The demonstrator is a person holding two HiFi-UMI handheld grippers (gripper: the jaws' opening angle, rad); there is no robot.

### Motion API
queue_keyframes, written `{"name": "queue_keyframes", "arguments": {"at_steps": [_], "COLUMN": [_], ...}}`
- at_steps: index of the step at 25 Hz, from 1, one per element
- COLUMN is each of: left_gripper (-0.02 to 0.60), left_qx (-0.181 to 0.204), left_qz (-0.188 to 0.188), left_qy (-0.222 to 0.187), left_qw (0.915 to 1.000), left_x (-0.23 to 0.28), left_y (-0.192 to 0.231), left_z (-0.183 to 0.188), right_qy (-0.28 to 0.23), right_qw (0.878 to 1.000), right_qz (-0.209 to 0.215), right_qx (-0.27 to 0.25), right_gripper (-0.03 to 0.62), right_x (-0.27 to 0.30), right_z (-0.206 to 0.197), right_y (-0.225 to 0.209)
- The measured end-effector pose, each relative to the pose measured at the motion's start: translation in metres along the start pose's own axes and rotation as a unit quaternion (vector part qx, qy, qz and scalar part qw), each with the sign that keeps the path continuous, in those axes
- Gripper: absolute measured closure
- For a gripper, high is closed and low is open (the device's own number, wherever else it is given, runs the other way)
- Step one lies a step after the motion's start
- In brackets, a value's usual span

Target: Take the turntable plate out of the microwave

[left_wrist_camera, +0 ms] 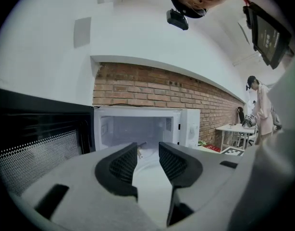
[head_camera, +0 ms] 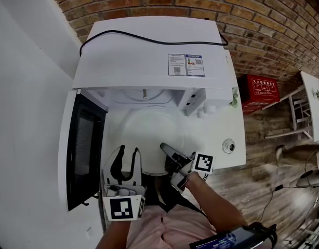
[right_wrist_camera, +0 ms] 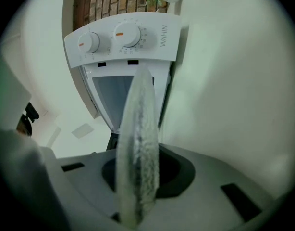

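The glass turntable plate [head_camera: 149, 134] hangs level just outside the open white microwave [head_camera: 149, 51], over the table in front of it. My right gripper [head_camera: 165, 149] is shut on the plate's near right rim. In the right gripper view the plate [right_wrist_camera: 138, 138] shows edge-on between the dark pads [right_wrist_camera: 174, 174], with the dial panel [right_wrist_camera: 123, 37] behind. My left gripper [head_camera: 129, 150] stands open at the plate's near left edge, its fingers apart with nothing clamped. In the left gripper view my left gripper [left_wrist_camera: 147, 150] faces the empty cavity [left_wrist_camera: 138, 129].
The microwave door [head_camera: 84, 149] is swung open to the left. A black cable [head_camera: 149, 35] lies over the microwave's top. A small round fitting [head_camera: 228, 146] sits in the white table at right. A red box [head_camera: 259, 90] stands on the wooden floor. A person [left_wrist_camera: 260, 105] stands far off.
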State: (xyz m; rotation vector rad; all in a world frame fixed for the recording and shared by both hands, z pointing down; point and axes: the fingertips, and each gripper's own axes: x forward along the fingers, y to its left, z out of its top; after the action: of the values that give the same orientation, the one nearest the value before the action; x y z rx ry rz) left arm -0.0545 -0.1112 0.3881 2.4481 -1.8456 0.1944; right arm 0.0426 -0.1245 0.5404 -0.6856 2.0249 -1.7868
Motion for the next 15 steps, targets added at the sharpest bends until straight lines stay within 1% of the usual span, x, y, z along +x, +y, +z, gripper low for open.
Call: {"name": "queue_keyframes", "arguments": {"at_steps": [8,12,15], "left_gripper": [0.434,0.435,0.435], "left_qx": [0.000,-0.003,-0.004], "left_qz": [-0.002,-0.001,-0.002], "left_qy": [0.000,0.000,-0.001], "left_qw": [1.0000,1.0000,1.0000], "left_x": [-0.003,-0.005,-0.005], "left_y": [-0.004,-0.004,-0.005], "left_z": [-0.002,-0.005,-0.006], "right_qy": [0.018,0.024,0.024], "right_qw": [0.999,0.997,0.995], "right_qz": [-0.038,-0.068,-0.078], "right_qx": [0.009,0.031,0.049], "right_gripper": [0.556,0.556,0.556], "right_x": [-0.002,-0.002,-0.001], "right_z": [-0.007,-0.011,-0.011], "right_y": [-0.013,-0.018,-0.020]}}
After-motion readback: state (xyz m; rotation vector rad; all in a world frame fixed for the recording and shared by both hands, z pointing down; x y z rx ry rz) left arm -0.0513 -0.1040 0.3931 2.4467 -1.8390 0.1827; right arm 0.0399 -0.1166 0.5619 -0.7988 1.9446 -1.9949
